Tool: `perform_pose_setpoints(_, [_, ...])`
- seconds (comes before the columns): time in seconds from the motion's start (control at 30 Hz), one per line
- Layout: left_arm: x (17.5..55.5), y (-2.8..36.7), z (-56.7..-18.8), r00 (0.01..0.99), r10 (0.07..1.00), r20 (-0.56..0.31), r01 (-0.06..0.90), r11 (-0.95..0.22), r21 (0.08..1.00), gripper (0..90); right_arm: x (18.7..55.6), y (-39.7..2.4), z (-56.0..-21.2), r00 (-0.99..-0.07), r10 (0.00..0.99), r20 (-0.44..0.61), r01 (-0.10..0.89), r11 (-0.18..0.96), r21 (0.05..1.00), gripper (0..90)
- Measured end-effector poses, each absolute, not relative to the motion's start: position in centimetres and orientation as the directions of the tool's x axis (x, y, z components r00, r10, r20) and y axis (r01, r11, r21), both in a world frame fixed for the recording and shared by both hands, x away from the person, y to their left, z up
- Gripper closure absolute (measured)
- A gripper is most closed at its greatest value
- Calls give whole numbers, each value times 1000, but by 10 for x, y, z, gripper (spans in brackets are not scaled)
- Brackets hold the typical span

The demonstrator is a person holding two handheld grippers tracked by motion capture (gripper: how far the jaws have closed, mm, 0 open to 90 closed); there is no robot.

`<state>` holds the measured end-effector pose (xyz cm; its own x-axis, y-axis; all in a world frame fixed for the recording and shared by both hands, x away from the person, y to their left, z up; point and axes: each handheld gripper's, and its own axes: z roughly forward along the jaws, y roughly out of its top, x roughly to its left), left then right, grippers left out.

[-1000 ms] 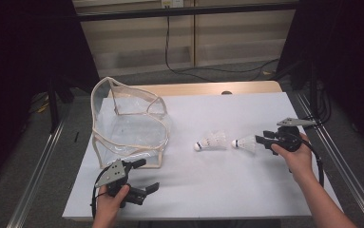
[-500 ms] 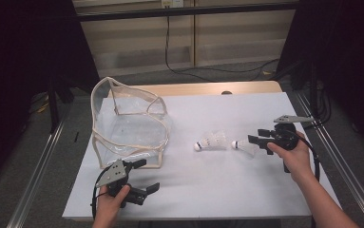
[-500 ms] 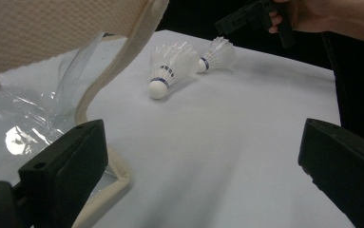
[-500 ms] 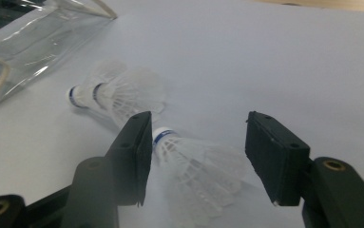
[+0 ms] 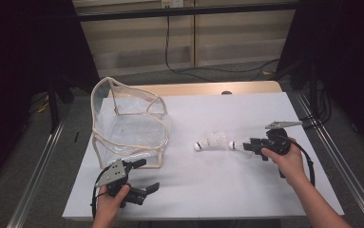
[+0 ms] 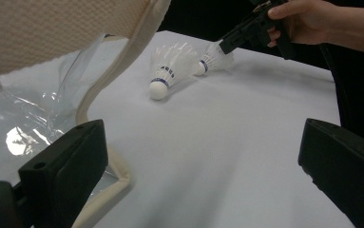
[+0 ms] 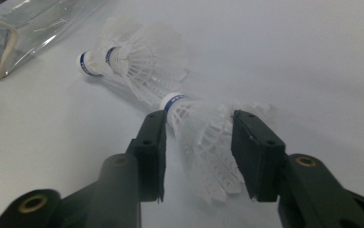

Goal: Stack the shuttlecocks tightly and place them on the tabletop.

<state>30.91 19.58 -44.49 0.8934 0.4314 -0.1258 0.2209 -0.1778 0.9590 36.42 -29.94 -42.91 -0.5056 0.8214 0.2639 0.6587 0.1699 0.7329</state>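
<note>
Two white shuttlecocks lie on the white table (image 5: 227, 185). My right gripper (image 5: 246, 145) points left at the right-hand one (image 7: 198, 128). Its jaws have just been closing and now press the feather skirt from both sides, cork pointing away. The other shuttlecock (image 7: 137, 57) lies just beyond, touching it, cork toward the bag. My left gripper (image 5: 150, 174) rests open at the table's front left with nothing between its jaws, beside the bag's corner. The left gripper view looks across at both shuttlecocks (image 6: 170, 66) and the right gripper (image 6: 227, 43).
A clear plastic bag (image 5: 127, 128) with cream trim (image 6: 118, 80) stands open on the table's left half. Bare table surface lies between the bag and the shuttlecocks and along the front edge. Metal rails run along both sides of the table.
The right gripper's jaws spread wider half a second ago and have since narrowed onto the shuttlecock's skirt. The left hand and its gripper have stayed put.
</note>
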Motion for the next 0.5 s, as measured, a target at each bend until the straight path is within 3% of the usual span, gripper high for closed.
perform_pose_setpoints(0.1, [309,196,-445,894,431,-125,221,-180,959,28,364,-299,-430,-510,813,282,664,164,729,644])
perform_pose_setpoints(0.33, [309,196,-445,893,433,-125,221,-178,959,27,364,-294,-435,-515,812,274,669,181,721,611])
perform_pose_setpoints(0.5, [309,196,-445,894,432,-124,221,-182,958,27,363,-295,-436,-541,794,277,659,196,726,814])
